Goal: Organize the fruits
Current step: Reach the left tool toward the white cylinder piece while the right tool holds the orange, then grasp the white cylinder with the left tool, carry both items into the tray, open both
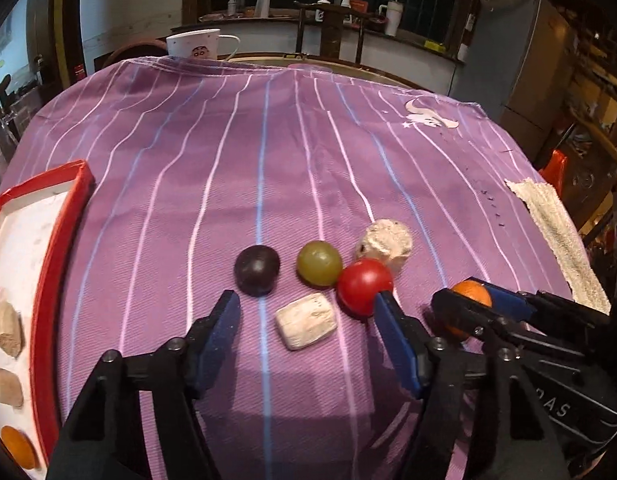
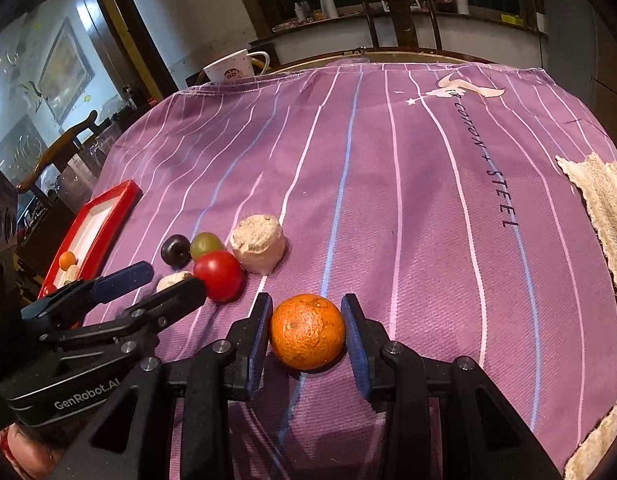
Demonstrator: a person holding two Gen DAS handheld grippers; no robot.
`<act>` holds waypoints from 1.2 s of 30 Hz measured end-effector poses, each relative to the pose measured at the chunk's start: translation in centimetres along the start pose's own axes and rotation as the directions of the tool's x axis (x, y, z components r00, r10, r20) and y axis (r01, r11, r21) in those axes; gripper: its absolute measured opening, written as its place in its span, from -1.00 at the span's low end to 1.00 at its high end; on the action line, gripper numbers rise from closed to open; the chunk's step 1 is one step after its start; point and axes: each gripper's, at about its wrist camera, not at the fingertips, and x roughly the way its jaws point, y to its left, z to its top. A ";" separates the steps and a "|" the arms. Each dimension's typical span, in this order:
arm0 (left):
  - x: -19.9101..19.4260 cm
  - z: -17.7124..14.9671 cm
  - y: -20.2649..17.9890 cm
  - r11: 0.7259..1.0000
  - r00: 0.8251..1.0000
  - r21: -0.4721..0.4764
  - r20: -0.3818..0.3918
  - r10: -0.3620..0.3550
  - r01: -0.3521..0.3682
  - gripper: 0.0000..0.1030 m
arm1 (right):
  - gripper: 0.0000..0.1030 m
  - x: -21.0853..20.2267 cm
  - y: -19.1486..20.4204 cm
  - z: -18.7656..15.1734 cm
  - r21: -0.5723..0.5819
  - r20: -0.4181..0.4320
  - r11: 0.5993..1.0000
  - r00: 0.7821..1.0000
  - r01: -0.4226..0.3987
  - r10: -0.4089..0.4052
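Closing on the dimpled round orange (image 2: 307, 332), your right gripper (image 2: 306, 334) has both blue pads against its sides on the purple striped cloth (image 2: 388, 200); squeeze gently. Your left gripper (image 1: 308, 316) stands half open around the pale oblong lump (image 1: 306, 321), its right pad beside the red tomato (image 1: 364, 286); centre first. Beyond waits the red-rimmed tray (image 1: 64, 208).

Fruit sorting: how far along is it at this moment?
Partly done: the red tray already holds an orange fruit and several pale pieces. In hand: the right claw grips the orange; the left claw brackets a pale block. Left on the cloth: red, green, dark fruits.
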 end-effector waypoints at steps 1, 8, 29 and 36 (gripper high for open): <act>0.0 0.0 0.0 1.000 1.000 -0.003 0.003 -0.012 0.012 0.23 | -0.24 -0.1 0.0 0.0 0.001 0.000 1.000 1.000 -0.001 0.001; -0.5 -0.7 1.5 0.994 0.996 -0.076 0.002 -0.085 0.084 -0.17 | -0.24 -0.1 0.2 0.0 -0.004 0.006 1.000 1.000 0.006 -0.006; -1.9 -1.6 1.9 0.996 0.997 -0.065 0.033 -0.066 0.068 -0.41 | -0.25 0.2 2.2 -0.5 -0.049 0.023 0.998 0.999 0.033 -0.032; -10.2 -3.4 7.4 0.986 0.988 -0.167 0.154 0.018 0.008 -0.41 | -0.25 -2.4 4.7 -0.7 -0.094 0.072 0.995 0.997 -0.020 0.027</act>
